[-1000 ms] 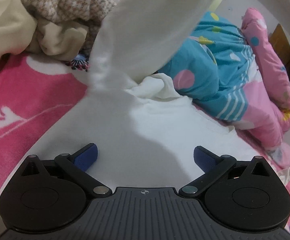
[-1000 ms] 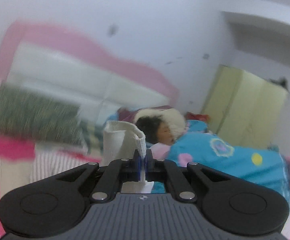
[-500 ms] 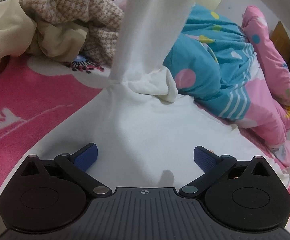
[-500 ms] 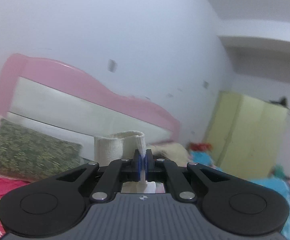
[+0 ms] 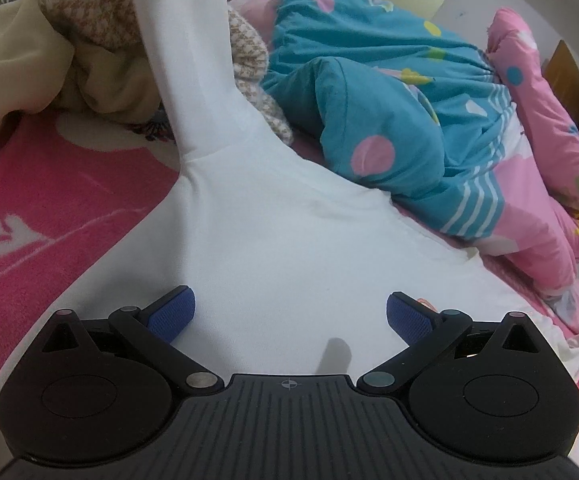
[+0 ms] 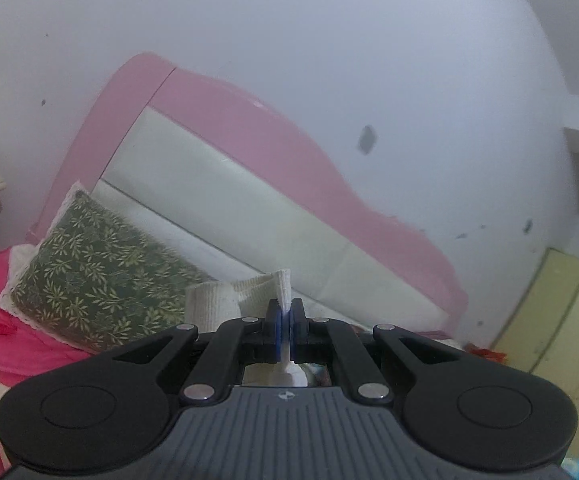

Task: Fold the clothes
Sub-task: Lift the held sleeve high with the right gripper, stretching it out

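Left gripper: we are holding its blue pads spread wide, nothing pinched between them.
White garment: it is lying flat on the bed, under and ahead of those spread jaws.
Sleeve: it is rising ahead of the jaws, to their left, and leaving the top of the view.
Right gripper: we are pinching the ribbed cuff, jaws pressed together on its fold.
Beyond the left jaws: beige clothes are piled left, a blue quilt right.
Beyond the right jaws: a green leafy pillow is leaning on the pink headboard.
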{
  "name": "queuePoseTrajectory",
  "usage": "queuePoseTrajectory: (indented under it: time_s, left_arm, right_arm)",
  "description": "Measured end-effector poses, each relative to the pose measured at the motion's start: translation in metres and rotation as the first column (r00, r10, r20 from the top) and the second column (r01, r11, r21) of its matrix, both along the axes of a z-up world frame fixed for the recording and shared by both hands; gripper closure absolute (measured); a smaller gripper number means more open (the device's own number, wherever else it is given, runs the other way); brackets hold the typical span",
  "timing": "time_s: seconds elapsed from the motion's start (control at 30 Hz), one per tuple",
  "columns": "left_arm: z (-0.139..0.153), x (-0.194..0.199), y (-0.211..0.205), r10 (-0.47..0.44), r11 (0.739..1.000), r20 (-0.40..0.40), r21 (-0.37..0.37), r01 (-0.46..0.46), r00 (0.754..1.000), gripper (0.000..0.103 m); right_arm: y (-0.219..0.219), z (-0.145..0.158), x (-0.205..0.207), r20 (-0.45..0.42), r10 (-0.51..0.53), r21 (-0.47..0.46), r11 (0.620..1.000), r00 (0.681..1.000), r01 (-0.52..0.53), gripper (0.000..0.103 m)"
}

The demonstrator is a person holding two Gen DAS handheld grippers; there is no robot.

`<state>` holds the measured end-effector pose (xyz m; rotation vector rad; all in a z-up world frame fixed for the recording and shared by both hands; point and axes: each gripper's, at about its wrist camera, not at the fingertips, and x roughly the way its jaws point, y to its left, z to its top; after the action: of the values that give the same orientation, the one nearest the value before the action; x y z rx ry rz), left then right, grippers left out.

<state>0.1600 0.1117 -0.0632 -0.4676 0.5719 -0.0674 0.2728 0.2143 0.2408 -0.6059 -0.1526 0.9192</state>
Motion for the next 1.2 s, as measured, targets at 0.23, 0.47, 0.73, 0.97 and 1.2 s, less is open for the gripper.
queuePoseTrajectory:
  time_s: [0.23, 0.47, 0.73, 0.97, 1.2]
  left_arm:
    - [-0.001, 0.000, -0.001, 0.002, 1.000, -0.001, 0.003, -0.002, 1.000, 0.000]
    - [-0.001, 0.000, -0.001, 0.001, 1.000, 0.004, 0.002, -0.001, 1.000, 0.000]
    - [-0.001, 0.001, 0.000, 0.000, 1.000, 0.009, 0.000, 0.000, 1.000, 0.000]
    - [0.000, 0.001, -0.002, 0.001, 1.000, 0.008, 0.014, -0.001, 1.000, 0.000]
    - [0.001, -0.001, -0.005, 0.007, 0.999, 0.005, 0.040, -0.007, 1.000, 0.000]
  right_arm:
    - [0.083, -0.051, 0.010, 0.007, -0.002, -0.180, 0.984, 1.000, 0.003, 0.079]
    - [0.089, -0.051, -0.005, 0.064, -0.003, -0.193, 0.981, 0.998, 0.016, 0.046]
    - [-0.029, 0.018, -0.005, 0.091, -0.183, 0.002, 0.983, 0.979, 0.184, 0.041]
    - [-0.215, 0.088, -0.059, 0.115, -0.379, 0.179, 0.917, 0.918, 0.356, 0.035]
    - [-0.340, 0.048, -0.076, -0.101, -0.540, 0.169, 0.819, 0.836, 0.549, 0.044]
